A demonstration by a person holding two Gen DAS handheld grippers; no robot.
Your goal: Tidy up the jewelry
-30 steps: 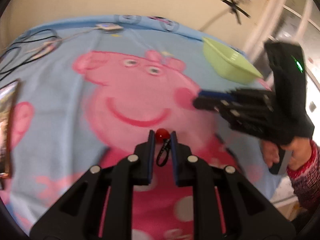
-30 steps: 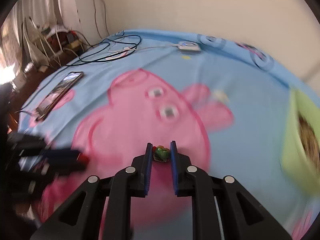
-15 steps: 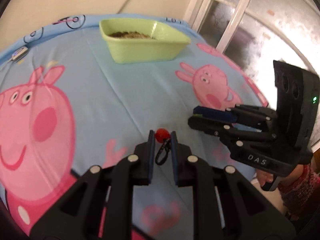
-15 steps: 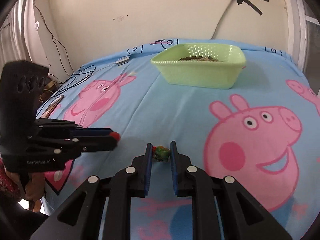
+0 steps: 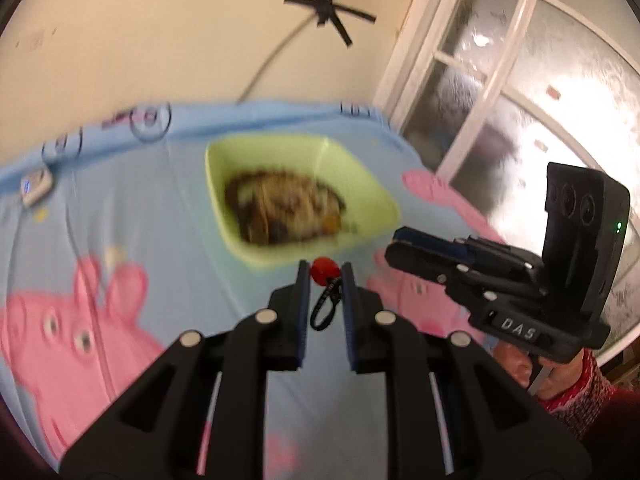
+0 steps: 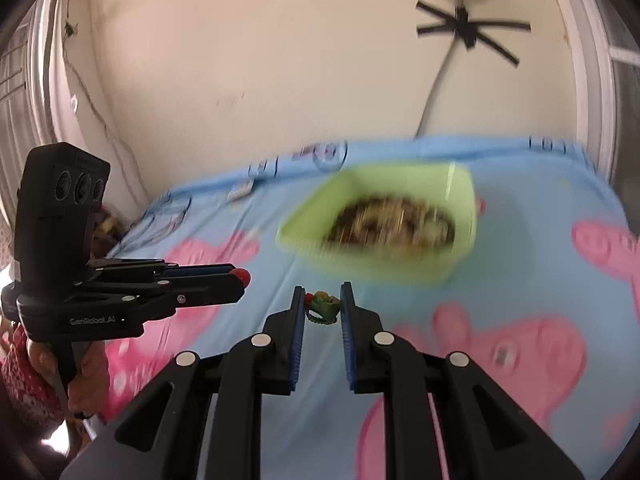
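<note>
We pinch a red bead charm [image 5: 325,270] at our left gripper [image 5: 325,280] tips and a green ring [image 6: 322,305] at our right gripper [image 6: 322,300] tips

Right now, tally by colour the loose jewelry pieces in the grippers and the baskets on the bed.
Red-beaded piece, in left gripper: 1
Green piece, in right gripper: 1
Green basket, pile inside too blurred to count: 1
Total: 3

Green ring [image 6: 322,305] between right tongs [image 6: 322,300]
</note>
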